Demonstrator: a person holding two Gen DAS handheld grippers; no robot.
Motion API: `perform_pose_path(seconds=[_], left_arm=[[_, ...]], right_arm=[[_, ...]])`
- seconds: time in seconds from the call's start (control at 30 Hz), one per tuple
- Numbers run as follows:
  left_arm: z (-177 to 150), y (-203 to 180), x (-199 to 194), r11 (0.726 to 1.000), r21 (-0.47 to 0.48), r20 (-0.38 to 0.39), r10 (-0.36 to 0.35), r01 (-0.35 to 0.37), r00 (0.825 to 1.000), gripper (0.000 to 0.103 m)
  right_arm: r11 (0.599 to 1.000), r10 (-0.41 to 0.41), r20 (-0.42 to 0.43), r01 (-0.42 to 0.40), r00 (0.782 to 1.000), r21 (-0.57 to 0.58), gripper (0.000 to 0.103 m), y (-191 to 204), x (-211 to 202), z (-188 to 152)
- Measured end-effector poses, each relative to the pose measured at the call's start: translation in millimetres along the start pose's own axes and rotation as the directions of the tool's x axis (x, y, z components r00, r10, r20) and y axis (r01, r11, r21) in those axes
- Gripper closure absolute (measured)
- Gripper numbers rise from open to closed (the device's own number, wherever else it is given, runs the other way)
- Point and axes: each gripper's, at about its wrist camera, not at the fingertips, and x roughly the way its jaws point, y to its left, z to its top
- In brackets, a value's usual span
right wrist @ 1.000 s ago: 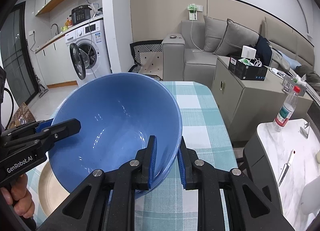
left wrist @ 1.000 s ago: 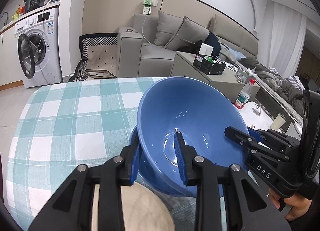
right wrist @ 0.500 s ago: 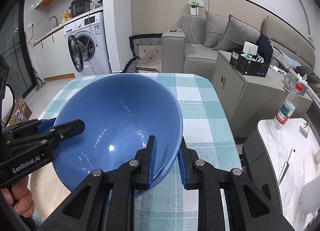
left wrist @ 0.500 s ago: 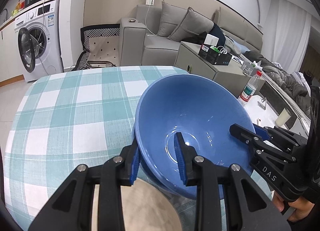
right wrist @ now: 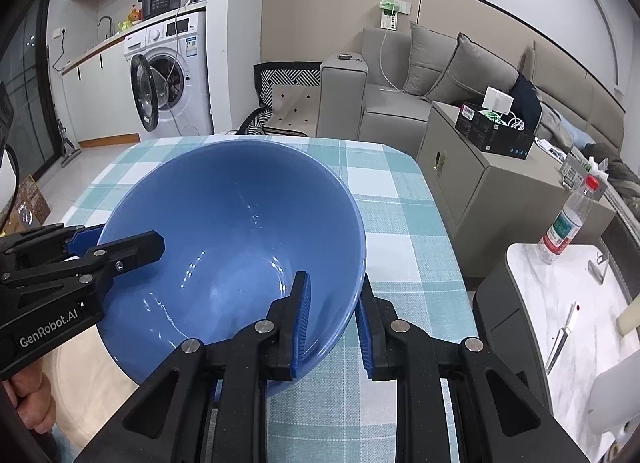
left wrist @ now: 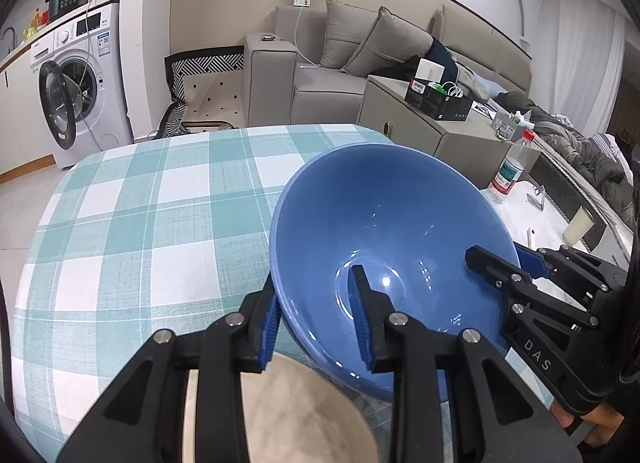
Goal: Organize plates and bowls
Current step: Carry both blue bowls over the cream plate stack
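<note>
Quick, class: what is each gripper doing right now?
Left gripper: shut on the blue bowl, at its rim.
Right gripper: shut on the bowl's opposite rim.

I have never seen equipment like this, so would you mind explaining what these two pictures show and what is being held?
A person holds two handheld grippers, each with a fisheye camera looking along its fingers. One picture is from the left gripper, the other from the right gripper. Both are shut on opposite sides of one blue bowl's rim, one finger inside and one outside. The bowl is over a table with a checked tablecloth. A beige plate lies beside and partly beneath it.
</note>
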Motion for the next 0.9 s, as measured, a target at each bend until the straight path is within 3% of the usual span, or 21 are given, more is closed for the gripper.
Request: perform_pose_path(seconds=[0.9], left_arm=[[-5,-12,4,0.991,0.086,0.021,0.1,-0.101,0.995,0.068]], right_arm=[[0.998,-0.052,0.01,0.053,0.999,-0.046,0.075,17,3,-6]])
